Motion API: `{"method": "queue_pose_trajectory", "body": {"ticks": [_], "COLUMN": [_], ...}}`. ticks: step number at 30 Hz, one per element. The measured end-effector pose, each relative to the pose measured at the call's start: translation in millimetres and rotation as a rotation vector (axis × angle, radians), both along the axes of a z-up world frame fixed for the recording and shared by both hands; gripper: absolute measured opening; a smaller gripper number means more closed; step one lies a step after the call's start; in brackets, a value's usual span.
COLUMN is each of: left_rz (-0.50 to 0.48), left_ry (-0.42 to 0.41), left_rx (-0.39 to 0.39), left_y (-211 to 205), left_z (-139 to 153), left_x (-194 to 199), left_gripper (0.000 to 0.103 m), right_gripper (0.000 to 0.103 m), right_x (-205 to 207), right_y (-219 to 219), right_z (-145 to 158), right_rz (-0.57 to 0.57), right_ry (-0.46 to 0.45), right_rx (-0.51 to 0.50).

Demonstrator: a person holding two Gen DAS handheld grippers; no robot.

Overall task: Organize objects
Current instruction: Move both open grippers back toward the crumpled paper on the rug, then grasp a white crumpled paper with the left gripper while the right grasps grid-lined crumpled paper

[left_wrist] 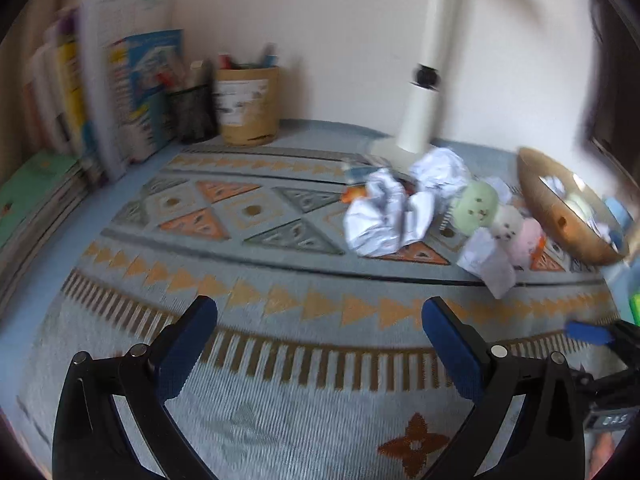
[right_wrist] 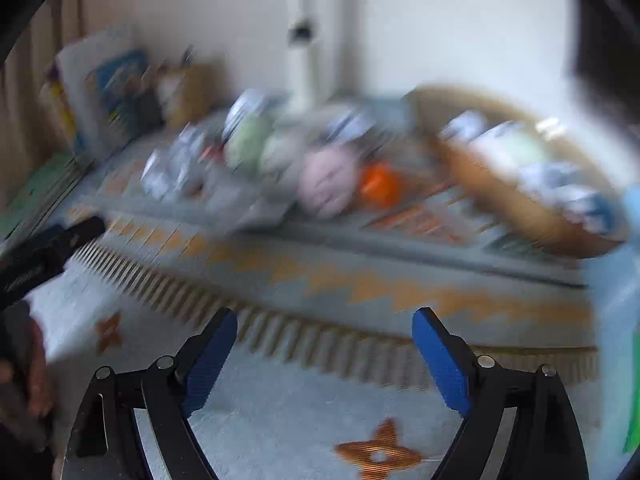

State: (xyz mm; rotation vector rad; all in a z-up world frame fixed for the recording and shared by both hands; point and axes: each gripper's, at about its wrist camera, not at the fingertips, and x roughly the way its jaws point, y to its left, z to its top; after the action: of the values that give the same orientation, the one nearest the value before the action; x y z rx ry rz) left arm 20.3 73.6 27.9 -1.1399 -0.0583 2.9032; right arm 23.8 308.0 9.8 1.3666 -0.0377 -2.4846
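- Overall, a patterned cloth (left_wrist: 280, 280) covers the table; both grippers hover low over its near edge, each with nothing between its blue pads.
- Books (left_wrist: 100, 92) stand upright at far left against the wall, with a mesh pen cup (left_wrist: 192, 114) and a cardboard pen pot (left_wrist: 248, 106) just beside them.
- Lamp post (left_wrist: 428, 80) rises from its base at the back, behind the clutter.
- Wooden bowl (left_wrist: 560, 216) sits at far right, tilted in this lens, already holding some paper and soft items.
- Crumpled paper (left_wrist: 384, 216) lies ahead and to the right of the left gripper (left_wrist: 320, 332), touching a second paper ball behind it.
- Plush toys, green (left_wrist: 476, 208), white and pink, lie in a row between the paper and the bowl.
- Left gripper: jaws spread wide. Right gripper (right_wrist: 324, 344): jaws also wide; its view is heavily blurred.
- Key relation: the loose pile lies forward of both tools, its row running toward the bowl; the right gripper appears nearer the bowl end, so it is likely better placed for the toys.
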Motion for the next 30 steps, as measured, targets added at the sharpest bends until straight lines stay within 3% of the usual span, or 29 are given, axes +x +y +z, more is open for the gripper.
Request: {"method": "queue_pose_trajectory", "body": {"ticks": [2, 6, 10, 11, 13, 16, 20, 21, 23, 24, 26, 30], "left_rz": [-0.053, -0.124, -0.176, -0.184, -0.179, -0.161, -0.167, -0.162, -0.194, -0.220, -0.212, -0.246], "left_ry": [-0.020, -0.071, -0.066, -0.068, -0.092, -0.098, -0.131, -0.129, -0.123, -0.123, -0.101, -0.069], "left_rx": [-0.003, -0.005, -0.013, 0.006, 0.051, 0.056, 0.151, 0.147, 0.134, 0.154, 0.116, 0.139], "left_y": [2.7, 11.8, 19.7, 18.3, 14.6, 13.5, 12.5, 13.7, 19.6, 21.4, 24.6, 27.6], "left_z": [9.1, 8.2, -2.6, -7.6, -16.0, -15.1, -17.7, -18.9, -18.1, -17.0, -13.3, -4.6], "left_x": [-20.5, -56.4, -73.6, -75.4, -80.5, -87.7, -98.1, -98.4, -95.4, -92.4, -79.4, -36.3], "left_gripper": [0.102, 0.102, 0.102, 0.102, 0.102, 0.101, 0.100, 0.096, 0.047, 0.047, 0.046, 0.046], "right_gripper": [0.089, 0.089, 0.089, 0.089, 0.088, 0.065, 0.059, 0.058, 0.058, 0.058, 0.058, 0.058], "right_x": [-9.7, -40.0, -74.4, -81.7, -85.3, -89.8, -82.7, -80.4, -66.6, -58.8, -34.6, 12.0], "right_y": [-5.7, -25.7, -27.2, -24.2, -23.4, -35.1, -37.6, -37.4, -37.4, -36.7, -32.0, -1.6], "right_z": [11.1, 18.4, 4.3, -2.0, 1.1, 3.0, 5.0, 5.0, 6.3, 7.1, 12.9, 29.0], "right_rz": [-0.006, -0.039, -0.096, -0.119, -0.139, -0.123, -0.086, -0.064, 0.012, 0.040, 0.088, 0.070], "right_ry": [0.003, 0.015, -0.047, -0.066, -0.037, -0.014, 0.008, 0.001, -0.028, -0.032, -0.017, 0.046], "right_rx": [-0.060, -0.072, -0.225, -0.284, -0.306, -0.214, -0.199, -0.207, -0.237, -0.240, -0.231, -0.230]}}
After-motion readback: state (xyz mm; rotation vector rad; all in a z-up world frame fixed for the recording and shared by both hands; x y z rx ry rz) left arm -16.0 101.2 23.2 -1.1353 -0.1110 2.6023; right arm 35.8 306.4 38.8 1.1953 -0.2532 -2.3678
